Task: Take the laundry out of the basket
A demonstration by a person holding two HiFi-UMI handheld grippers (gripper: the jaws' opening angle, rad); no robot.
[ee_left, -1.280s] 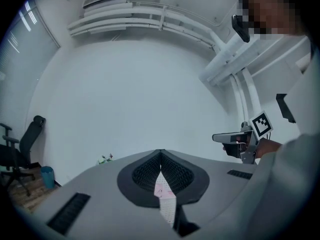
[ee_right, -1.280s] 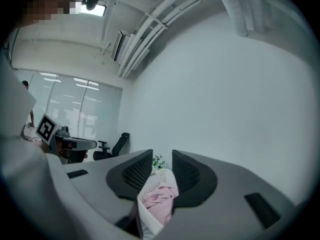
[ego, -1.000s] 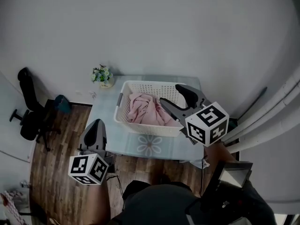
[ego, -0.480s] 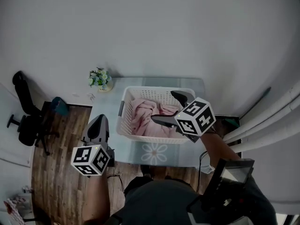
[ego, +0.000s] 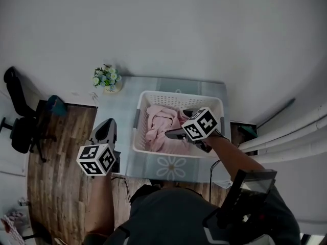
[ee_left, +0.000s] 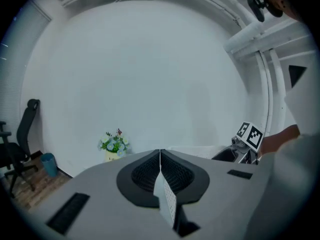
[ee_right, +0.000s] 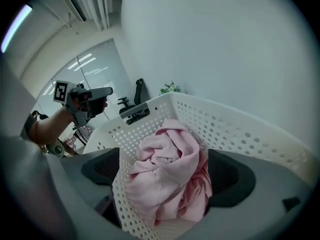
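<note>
A white perforated basket point(ego: 204, 102) stands on the table with crumpled pink laundry point(ego: 159, 125) inside. My right gripper point(ego: 176, 123) reaches down into the basket from the right. Its jaws have just been opening and stand wide. In the right gripper view the pink laundry point(ee_right: 167, 171) lies between the pads point(ee_right: 231, 178) without being pressed. The basket point(ee_right: 235, 129) wall shows right beside the left pad. My left gripper point(ego: 106, 127) hangs off the table's left edge. Its jaws are shut on nothing, and they meet in the left gripper view at the left gripper point(ee_left: 160, 154).
A pot of flowers point(ego: 106, 79) sits at the table's point(ego: 118, 114) far left corner. On the wooden floor to the left are an office chair point(ego: 15, 108) and a blue bin point(ego: 54, 105). A wall lies behind the table, and white pipes point(ego: 301, 131) run at right.
My right gripper has come down from above the basket to the laundry, and its jaws have spread wider. The left gripper stays shut at the table's left side, a little lower.
</note>
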